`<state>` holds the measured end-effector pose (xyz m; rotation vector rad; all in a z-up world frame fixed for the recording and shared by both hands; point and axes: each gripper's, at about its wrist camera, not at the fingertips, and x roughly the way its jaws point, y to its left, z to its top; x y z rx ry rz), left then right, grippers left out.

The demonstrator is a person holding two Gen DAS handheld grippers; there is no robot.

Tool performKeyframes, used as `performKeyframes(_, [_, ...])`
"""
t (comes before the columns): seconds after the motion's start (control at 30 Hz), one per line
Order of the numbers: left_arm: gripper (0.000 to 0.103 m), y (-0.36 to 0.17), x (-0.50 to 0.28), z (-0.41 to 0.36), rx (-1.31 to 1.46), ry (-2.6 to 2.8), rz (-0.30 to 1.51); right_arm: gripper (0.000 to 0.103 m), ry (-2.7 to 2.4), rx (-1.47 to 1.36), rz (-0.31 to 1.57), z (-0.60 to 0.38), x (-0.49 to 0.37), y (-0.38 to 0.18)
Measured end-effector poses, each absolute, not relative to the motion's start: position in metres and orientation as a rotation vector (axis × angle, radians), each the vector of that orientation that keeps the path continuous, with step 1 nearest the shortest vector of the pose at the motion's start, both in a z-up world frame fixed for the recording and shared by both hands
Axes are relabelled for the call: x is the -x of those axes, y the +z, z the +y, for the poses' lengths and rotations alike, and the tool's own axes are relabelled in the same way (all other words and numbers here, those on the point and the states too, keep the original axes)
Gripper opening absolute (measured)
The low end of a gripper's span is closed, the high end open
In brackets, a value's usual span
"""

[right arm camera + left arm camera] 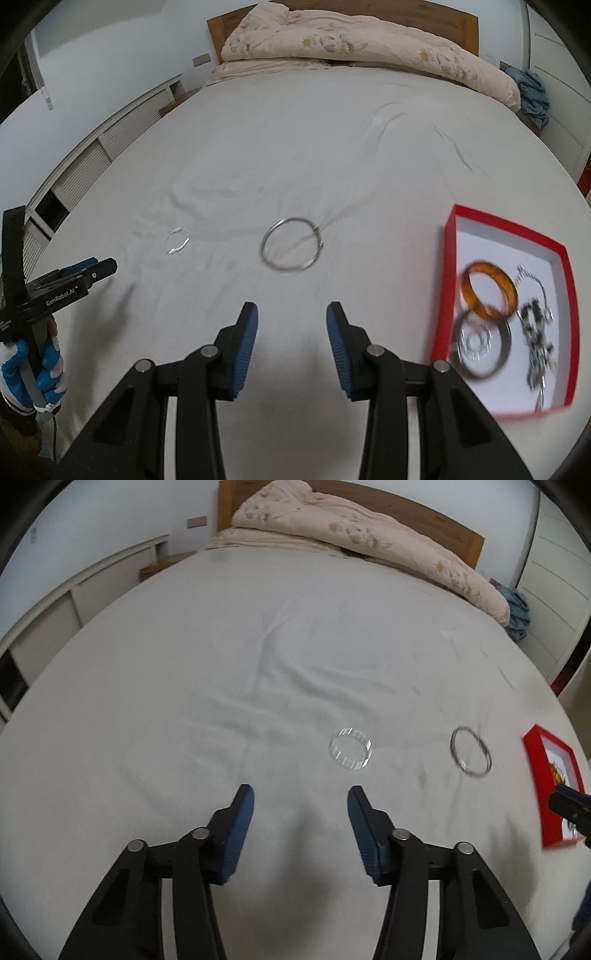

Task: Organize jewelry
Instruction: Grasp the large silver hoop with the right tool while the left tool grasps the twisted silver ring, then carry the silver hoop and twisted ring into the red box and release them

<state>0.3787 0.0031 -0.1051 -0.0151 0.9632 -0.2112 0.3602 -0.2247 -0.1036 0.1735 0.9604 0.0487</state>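
Wide bare bed (184,701) ahead; red box (458,236) near right edge. Clear bangle (349,748) and metal ring (291,244) lie apart. Left gripper (301,794) and right gripper (291,312) spread, holding nothing.

Shiny metal bangle (291,244), matt sheet (332,155)

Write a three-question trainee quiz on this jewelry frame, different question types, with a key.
1. True or false: the amber bangle lies inside the red box.
2. How many bangles lie loose on the bedsheet?
3. The left gripper and right gripper are: A) both open, B) both shut, C) one holding a bangle.

Key: 1 true; 2 two, the clear bangle and the thin silver bangle; 3 A.
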Motion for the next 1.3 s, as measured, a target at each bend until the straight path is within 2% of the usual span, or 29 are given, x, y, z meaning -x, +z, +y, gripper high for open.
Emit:
performKeyframes(0.13, [0.037, -0.117, -0.410, -0.013, 0.001, -0.249, 0.981, 0.037, 0.042, -0.195, 0.966, -0.240, -0.398, -0.119])
performKeyframes(0.43, [0.026, -0.152, -0.436, -0.034, -0.095, -0.263, 1.043, 0.036, 0.065, -0.172, 1.035, -0.244, -0.452, -0.157])
performKeyframes(0.57, [0.024, -0.156, -0.438, -0.039, -0.136, -0.277, 1.050, 0.028, 0.088, -0.124, 1.075, -0.236, -0.467, -0.172])
performKeyframes(0.83, [0.019, -0.160, -0.446, -0.040, -0.143, -0.299, 1.051, 0.022, 0.097, -0.042, 1.103, -0.225, -0.478, -0.184])
performKeyframes(0.9, [0.016, -0.159, -0.445, -0.045, -0.160, -0.287, 1.029, 0.017, 0.100, -0.008, 1.105, -0.218, -0.481, -0.183])
performKeyframes(0.93, [0.013, -0.159, -0.445, -0.045, -0.166, -0.287, 1.018, 0.006, 0.094, 0.013, 1.102, -0.214, -0.482, -0.182])
performKeyframes(0.97, [0.011, -0.160, -0.443, -0.047, -0.169, -0.288, 1.010, 0.005, 0.084, 0.041, 1.095, -0.210, -0.482, -0.180])
performKeyframes(1.03, [0.007, -0.158, -0.440, -0.046, -0.155, -0.288, 0.999, 0.005, 0.082, 0.055, 1.082, -0.207, -0.481, -0.178])
performKeyframes(1.3, [0.007, -0.141, -0.426, -0.040, -0.120, -0.270, 0.963, 0.005, 0.069, 0.065, 0.964, -0.206, -0.455, -0.149])
